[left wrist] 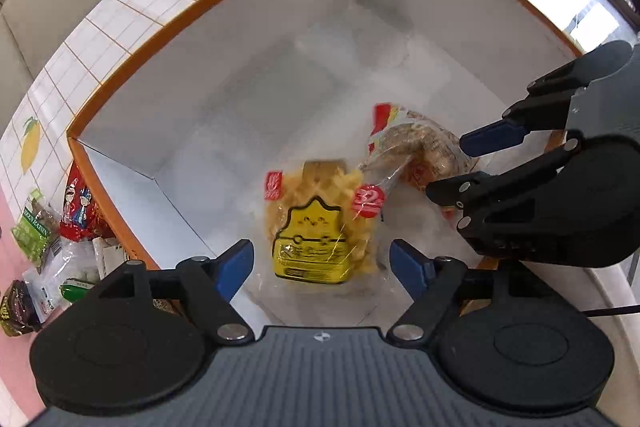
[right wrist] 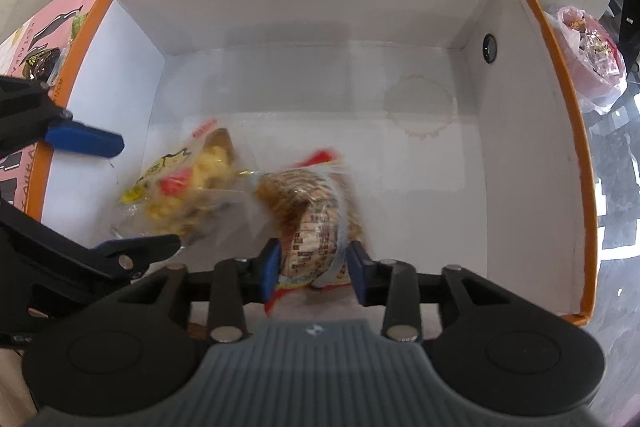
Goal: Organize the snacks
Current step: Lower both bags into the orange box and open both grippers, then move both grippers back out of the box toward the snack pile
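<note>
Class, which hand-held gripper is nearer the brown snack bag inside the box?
Right. The right hand-held gripper straddles the brown snack bag; the left hand-held gripper hangs open beside it, over the yellow bag.

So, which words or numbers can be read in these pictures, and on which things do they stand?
"2": red round sticker on the yellow snack bag.
"RAISIN": green packet outside the box; the word before it is partly cut off.
Too blurred to read: the yellow label's print and the brown snack bag.
</note>
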A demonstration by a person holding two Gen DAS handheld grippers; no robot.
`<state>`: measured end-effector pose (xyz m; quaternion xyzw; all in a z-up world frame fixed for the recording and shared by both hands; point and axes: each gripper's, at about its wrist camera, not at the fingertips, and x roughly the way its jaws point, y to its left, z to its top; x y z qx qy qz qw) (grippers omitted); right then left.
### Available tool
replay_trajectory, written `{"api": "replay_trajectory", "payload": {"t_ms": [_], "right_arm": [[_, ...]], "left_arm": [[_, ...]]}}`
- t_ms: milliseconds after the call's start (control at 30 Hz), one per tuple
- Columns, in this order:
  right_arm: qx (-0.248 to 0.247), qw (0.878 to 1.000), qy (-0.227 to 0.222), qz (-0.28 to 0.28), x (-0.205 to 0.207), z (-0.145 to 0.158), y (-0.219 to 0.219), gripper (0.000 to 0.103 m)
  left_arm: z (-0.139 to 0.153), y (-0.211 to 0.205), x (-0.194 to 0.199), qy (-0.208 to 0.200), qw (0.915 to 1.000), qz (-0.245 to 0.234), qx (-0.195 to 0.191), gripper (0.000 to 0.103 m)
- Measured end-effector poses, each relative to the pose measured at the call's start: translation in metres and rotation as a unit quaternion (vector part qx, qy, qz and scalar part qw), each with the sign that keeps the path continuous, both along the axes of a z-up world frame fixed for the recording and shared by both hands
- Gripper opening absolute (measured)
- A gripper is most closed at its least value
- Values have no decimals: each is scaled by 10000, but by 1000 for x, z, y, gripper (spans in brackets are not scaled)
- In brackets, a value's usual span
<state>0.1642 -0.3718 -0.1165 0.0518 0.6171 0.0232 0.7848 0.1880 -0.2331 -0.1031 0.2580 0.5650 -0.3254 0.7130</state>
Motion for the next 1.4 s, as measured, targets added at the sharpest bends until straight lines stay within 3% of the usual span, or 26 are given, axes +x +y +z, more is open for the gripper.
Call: {"api": "replay_trajectory", "payload": {"t_ms": [100,300,533,700,867,1100,1300,1400], "right_arm": [[-101,9999,-53,2,1,3,-3,49],[-120,9997,-191,-72,-1,15,-6,61],[-229,9963,-786,-255,-21,44,-1,78],[-292,9900,-1316,-413,-38,64,11,79],[-407,9756,-2088,-549,-60,87,38,80],[-356,9538,-2924,-592,-89,104,89,79],[-349,9443,-3249,-378,-109,102,140,78],[-434,9421,-3321,-161,-119,98,163,75]], "left_arm": [[8,7,-3,-52,9998,95,-146,99],[36,18,-15,-219,9983,180,-516,100],[68,41,-28,-435,9934,432,-974,100],[90,70,-39,-656,9848,811,-1390,100],[105,106,-51,-957,9723,1230,-1740,100],[110,156,-70,-1285,9567,1760,-1929,100],[100,211,-89,-1364,9427,2218,-2086,98],[88,237,-97,-1306,9396,2408,-2054,96]]}}
